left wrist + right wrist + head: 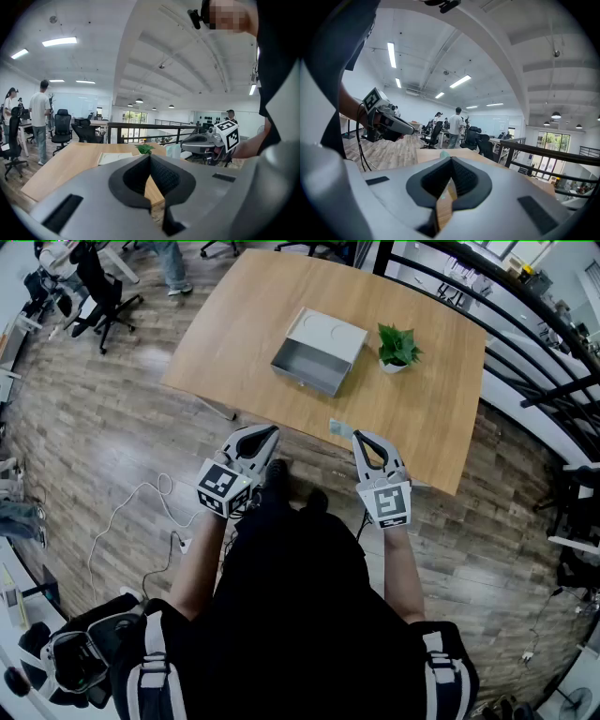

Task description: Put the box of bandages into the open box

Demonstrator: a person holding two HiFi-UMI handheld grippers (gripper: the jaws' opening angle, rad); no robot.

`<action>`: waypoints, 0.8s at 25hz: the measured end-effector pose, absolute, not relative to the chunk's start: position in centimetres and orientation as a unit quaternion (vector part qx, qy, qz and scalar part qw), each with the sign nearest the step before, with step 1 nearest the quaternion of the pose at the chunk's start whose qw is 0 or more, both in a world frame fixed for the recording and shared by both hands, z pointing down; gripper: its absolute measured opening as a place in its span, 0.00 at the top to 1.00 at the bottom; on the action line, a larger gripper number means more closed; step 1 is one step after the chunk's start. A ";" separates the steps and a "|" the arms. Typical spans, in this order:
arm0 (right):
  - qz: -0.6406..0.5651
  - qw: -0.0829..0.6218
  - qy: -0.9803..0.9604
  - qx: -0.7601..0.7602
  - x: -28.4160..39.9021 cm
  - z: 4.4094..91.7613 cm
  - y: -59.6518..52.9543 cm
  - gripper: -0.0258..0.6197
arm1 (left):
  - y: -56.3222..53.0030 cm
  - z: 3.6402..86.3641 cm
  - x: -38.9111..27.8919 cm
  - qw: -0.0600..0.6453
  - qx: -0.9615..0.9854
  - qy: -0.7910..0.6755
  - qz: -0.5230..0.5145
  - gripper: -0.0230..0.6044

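Nearest the person: left gripper (271,433) and right gripper (358,438), both at the near edge of the counter (242,326)
Gripper state: each has its jaws closed together, with nothing held
Counter's near edge: box of bandages (340,428), small and pale green, just beside the right gripper's tip
Mid-counter: grey open box (318,352), well apart from the bandages
Right of it: potted plant (398,346)

Empty hand-held gripper (150,160), jaws together

Grey left hand-held gripper (267,433), grey right hand-held gripper (360,438), black-and-white marker cubes (223,488), black top (295,596)
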State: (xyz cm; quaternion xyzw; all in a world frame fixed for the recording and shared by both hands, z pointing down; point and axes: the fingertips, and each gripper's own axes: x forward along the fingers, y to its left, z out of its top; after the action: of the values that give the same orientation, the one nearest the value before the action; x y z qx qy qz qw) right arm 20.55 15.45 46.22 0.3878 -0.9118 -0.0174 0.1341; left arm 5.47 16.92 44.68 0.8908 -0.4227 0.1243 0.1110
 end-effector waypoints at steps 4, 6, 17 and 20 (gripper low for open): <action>-0.031 0.142 -0.916 0.373 20.6 46.3 15.9 0.92 | 17.4 44.5 5.9 0.104 0.893 -0.421 0.124 0.93; -0.024 0.141 -0.918 0.370 20.3 46.4 16.0 0.92 | 17.5 44.4 5.9 0.103 0.891 -0.424 0.125 0.93; -0.038 0.140 -0.928 0.342 18.3 45.5 16.0 0.92 | 17.7 44.5 5.6 0.098 0.894 -0.420 0.123 0.93; -0.043 0.141 -0.930 0.338 17.7 45.1 15.7 0.92 | 17.9 44.8 5.4 0.105 0.895 -0.416 0.121 0.93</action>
State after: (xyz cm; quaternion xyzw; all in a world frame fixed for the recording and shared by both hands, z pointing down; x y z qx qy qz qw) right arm 17.70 15.74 45.08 0.3380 -0.9295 -0.0430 0.1411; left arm 5.40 17.86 44.82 0.8952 -0.4159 0.1213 0.1046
